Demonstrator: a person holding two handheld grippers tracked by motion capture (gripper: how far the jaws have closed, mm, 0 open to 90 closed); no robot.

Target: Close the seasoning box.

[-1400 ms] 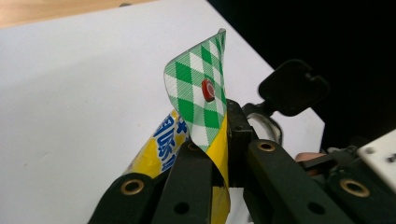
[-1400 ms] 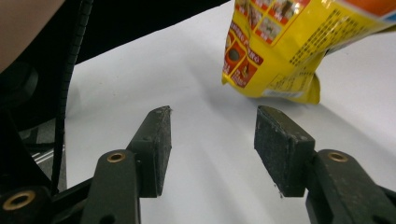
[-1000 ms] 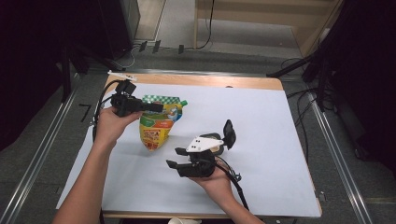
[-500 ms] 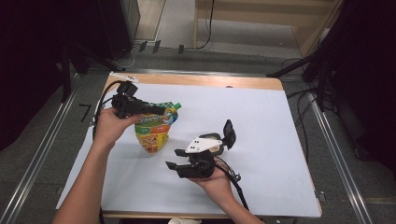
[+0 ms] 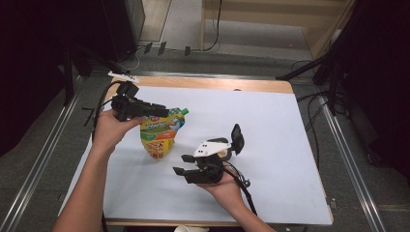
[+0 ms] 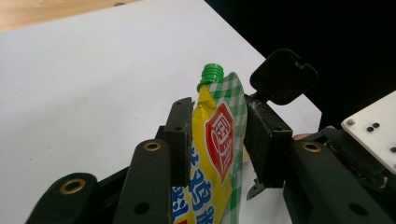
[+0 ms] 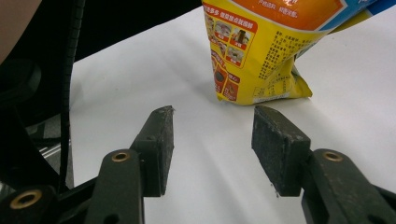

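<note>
A yellow spouted pouch with a green checked top and green cap stands with its bottom on the white table. My left gripper is shut on the pouch's top edge, coming in from the left. In the left gripper view the pouch is pinched between the two pads, the cap sticking out above them. My right gripper sits to the pouch's lower right, open and pointing left. In the right gripper view its jaws hold nothing, and the pouch stands just beyond them.
The white table cover has free room to the right and front. A wooden edge runs along the back. Cables trail from both grippers, and metal rails flank the table.
The pouch has shifted slightly left and its top looks narrower, drawn more upright in my left gripper. The right gripper has stayed put.
</note>
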